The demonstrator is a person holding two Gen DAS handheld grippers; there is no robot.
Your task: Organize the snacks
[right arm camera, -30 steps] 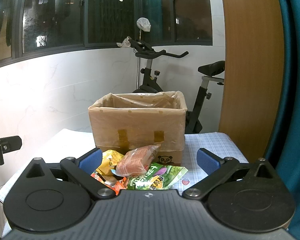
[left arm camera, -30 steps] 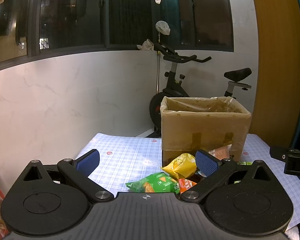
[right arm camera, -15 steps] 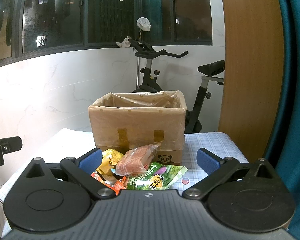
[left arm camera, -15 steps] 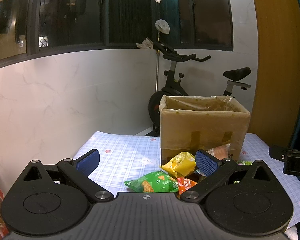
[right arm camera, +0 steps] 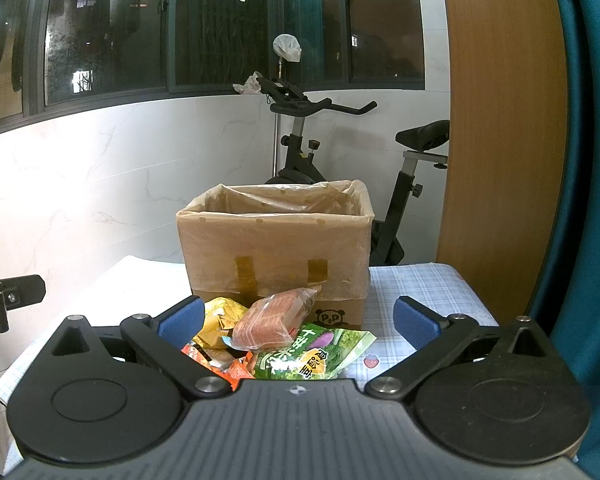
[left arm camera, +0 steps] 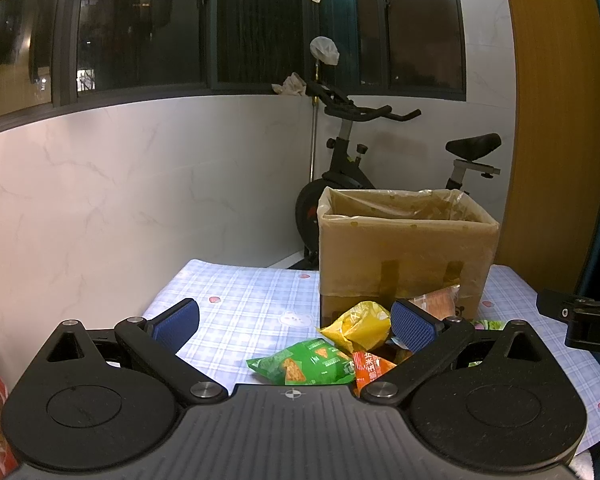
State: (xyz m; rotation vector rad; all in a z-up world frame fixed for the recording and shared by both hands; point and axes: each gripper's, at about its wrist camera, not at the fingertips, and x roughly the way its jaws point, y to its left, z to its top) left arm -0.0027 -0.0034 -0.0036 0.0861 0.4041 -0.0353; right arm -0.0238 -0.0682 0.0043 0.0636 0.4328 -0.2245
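The left gripper (left arm camera: 294,326) has its blue-padded jaws spread wide and holds nothing. Between and just beyond them, on the blue-checked tablecloth (left arm camera: 240,308), lies a green crinkled chip bag (left arm camera: 304,368); a yellow foil snack bag (left arm camera: 360,326) sits past it, close to the right-hand pad, and an orange snack packet (left arm camera: 370,370) lies beside the green one, partly hidden by the gripper's body.

The right gripper (right arm camera: 298,320) is likewise wide apart and empty. The pile of snacks lies in the gap between its jaws, towards the left pad: a reddish-pink clear-wrapped packet (right arm camera: 274,320) on top, the yellow foil snack bag (right arm camera: 220,320) next to the left pad, the orange snack packet (right arm camera: 236,368) low down, and a green vegetable-printed bag (right arm camera: 312,354) nearer the middle. None touches a pad, as far as can be seen.

Just behind the pile stands an open brown cardboard box lined with clear plastic (right arm camera: 274,244), its contents out of sight. A black exercise bike (right arm camera: 400,184) stands beyond the table by the white marble wall.
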